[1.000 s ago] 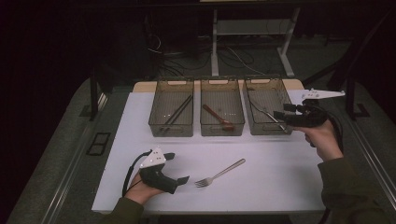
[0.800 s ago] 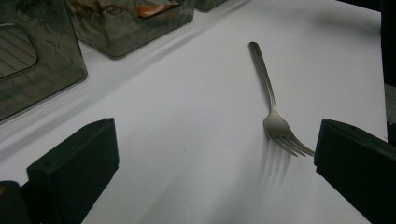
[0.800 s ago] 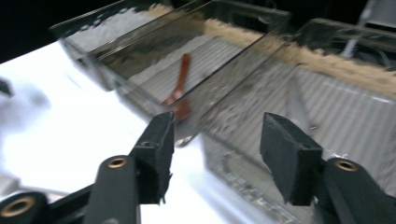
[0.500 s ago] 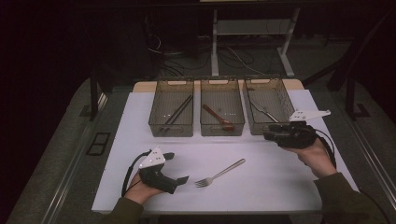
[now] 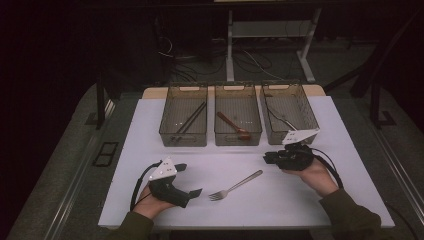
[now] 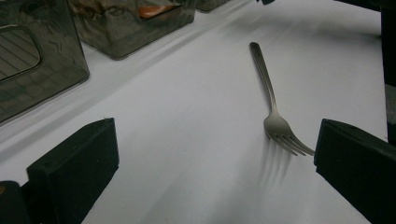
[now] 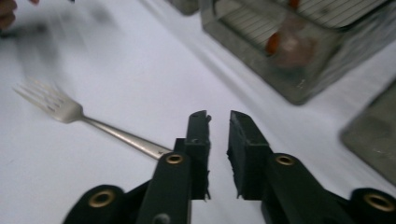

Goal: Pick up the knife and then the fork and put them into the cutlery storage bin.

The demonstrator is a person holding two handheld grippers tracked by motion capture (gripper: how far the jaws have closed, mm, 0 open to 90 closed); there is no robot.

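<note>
Centrally, a metal fork (image 5: 235,186) lies flat on the white counter (image 5: 150,130), tines toward the left hand-held gripper (image 5: 192,192), whose jaws stand wide apart, the tines just beside one jaw. The right hand-held gripper (image 5: 267,159) hovers near the fork's handle end, its jaws nearly together with a narrow gap, holding nothing. Behind stand three smoky plastic bins: chopsticks (image 5: 189,121) in the left, a wooden spoon (image 5: 233,125) in the middle.
</note>
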